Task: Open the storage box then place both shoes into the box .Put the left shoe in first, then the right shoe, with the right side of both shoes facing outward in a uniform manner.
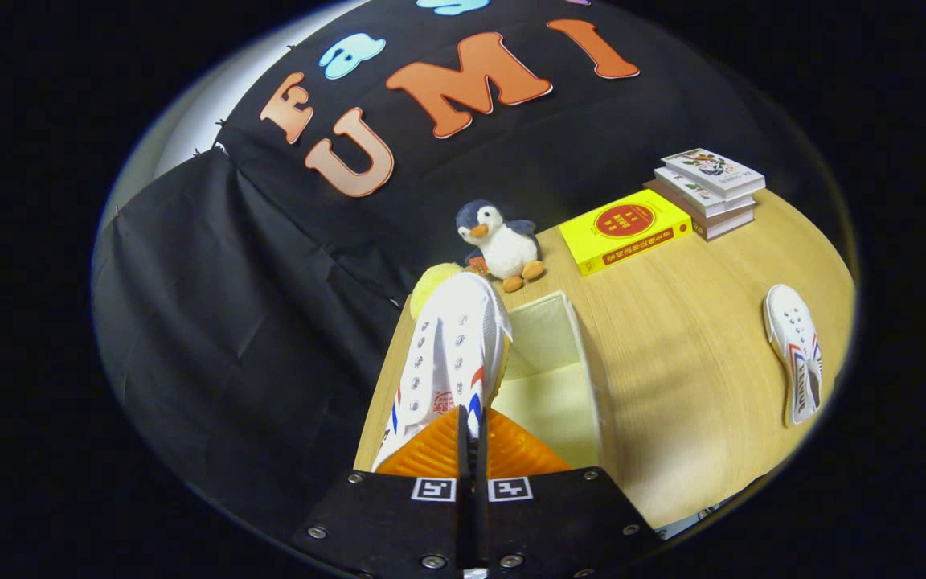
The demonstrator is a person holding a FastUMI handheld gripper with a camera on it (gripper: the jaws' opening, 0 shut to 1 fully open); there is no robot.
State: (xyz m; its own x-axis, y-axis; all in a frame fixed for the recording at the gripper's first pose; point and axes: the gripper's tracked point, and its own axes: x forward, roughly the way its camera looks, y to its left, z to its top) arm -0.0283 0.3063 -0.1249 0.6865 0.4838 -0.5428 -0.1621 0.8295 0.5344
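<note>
Between the two fingers of the gripper [472, 438] there is a white shoe [451, 354] with blue and red marks on its side. The fingers are almost closed and both press on the heel part of this shoe, so the claw grips it. The shoe points away from the gripper, toward the far wall, and it is lifted over the left edge of the storage box [592, 378].

The box is open; its pale inside shows just to the right of the held shoe and just ahead of the fingers. It stands on a wooden table [688, 386].

The second white shoe [794, 352] lies on the table far to the right, well apart from the box.

Beyond the box, near the black cloth wall, a toy penguin [501, 241] sits on the table. A round yellow thing [431, 283] is just left of it, partly hidden by the toe of the held shoe. To the right of the penguin lies a yellow book [625, 229], and behind it a small pile of books [708, 191].
</note>
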